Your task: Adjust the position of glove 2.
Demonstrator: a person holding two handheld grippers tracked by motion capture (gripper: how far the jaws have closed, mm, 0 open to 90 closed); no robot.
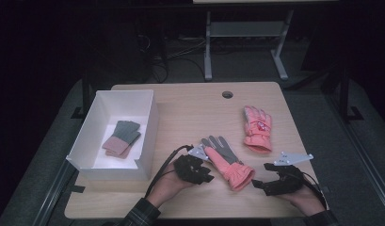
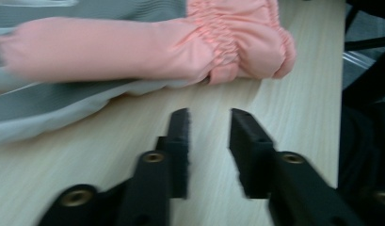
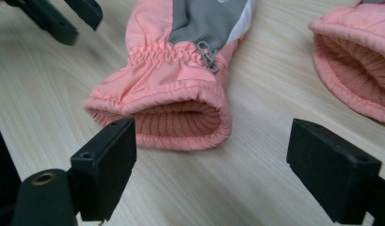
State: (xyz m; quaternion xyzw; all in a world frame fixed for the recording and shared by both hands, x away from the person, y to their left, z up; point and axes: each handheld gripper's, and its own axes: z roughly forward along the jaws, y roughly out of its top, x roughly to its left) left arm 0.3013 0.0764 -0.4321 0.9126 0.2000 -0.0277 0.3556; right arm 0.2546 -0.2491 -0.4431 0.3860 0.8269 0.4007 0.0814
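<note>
A pink glove with a grey palm (image 1: 228, 162) lies on the wooden table (image 1: 190, 113), fingers toward the far left and cuff toward the near right. My left gripper (image 1: 208, 172) sits just left of it, its jaws (image 2: 209, 115) slightly apart and nothing between them; the glove (image 2: 133, 47) lies just beyond its tips. My right gripper (image 1: 261, 175) stands wide open at the cuff end; the cuff opening (image 3: 180, 127) faces it, just ahead of the jaws (image 3: 211, 136). A second pink glove (image 1: 257, 128) lies farther back on the right.
A white box (image 1: 148, 127) stands at the table's left and holds a grey and pink pair of gloves (image 1: 122, 138). A round cable hole (image 1: 227, 94) sits near the far edge. The left gripper's jaws (image 3: 63, 19) show at the right gripper view's top left.
</note>
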